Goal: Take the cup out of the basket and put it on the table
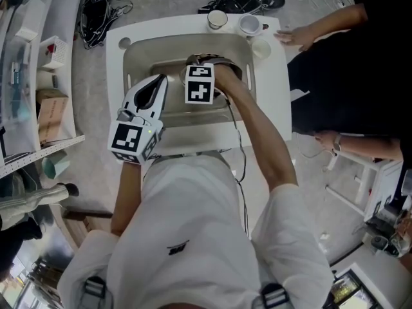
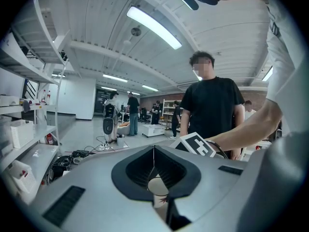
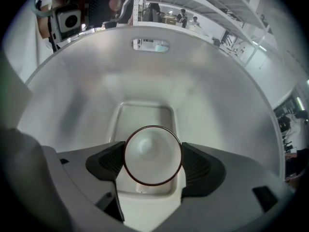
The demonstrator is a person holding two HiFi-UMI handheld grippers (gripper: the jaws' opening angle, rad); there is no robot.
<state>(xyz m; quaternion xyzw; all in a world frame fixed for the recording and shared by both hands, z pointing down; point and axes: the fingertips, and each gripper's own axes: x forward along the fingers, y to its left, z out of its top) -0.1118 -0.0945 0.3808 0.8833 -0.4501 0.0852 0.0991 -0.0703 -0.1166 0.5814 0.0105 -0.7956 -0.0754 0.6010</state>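
Two ribbed dark fingers (image 3: 104, 162) pinch round glossy white cup (image 3: 153, 152), brown-rimmed.

Right tongs (image 3: 153, 162) clamped on white cup (image 3: 152, 151), dark rim, mouth facing camera; white basket (image 3: 219, 95) below.

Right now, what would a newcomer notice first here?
First, the white, dark-rimmed cup clamped in the right gripper, low inside the white basin. Next, the left gripper, jaws shut, held level at the basin's near-left edge. Three more cups sit at the far-right corner, near a bystander's hand.
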